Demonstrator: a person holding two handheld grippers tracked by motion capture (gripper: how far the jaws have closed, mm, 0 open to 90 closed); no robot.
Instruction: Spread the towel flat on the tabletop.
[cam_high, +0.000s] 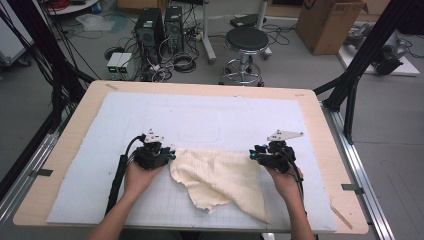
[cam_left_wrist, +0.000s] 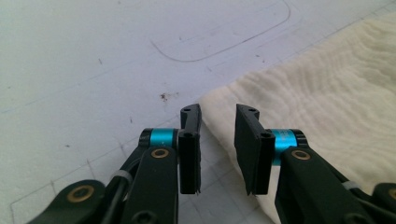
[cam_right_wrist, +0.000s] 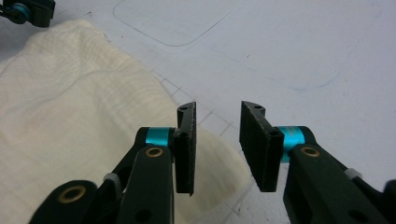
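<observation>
Two black jaws of the left gripper (cam_left_wrist: 217, 149) are seen close up in the left gripper view, parted by a moderate gap with nothing clamped between them; the edge of a cream cloth (cam_left_wrist: 327, 107) is seen under that gap, but the pads are not pressed on it. Jaws of the right gripper (cam_right_wrist: 217, 149) are likewise held partly open and empty, a corner of the cloth (cam_right_wrist: 70, 126) being seen below and beside the left-hand jaw. From the high view, the cloth (cam_high: 220, 177) is seen lying rumpled on the white gridded mat (cam_high: 200, 115) between the left gripper (cam_high: 172, 156) and the right gripper (cam_high: 251, 156), towards the near table edge.
</observation>
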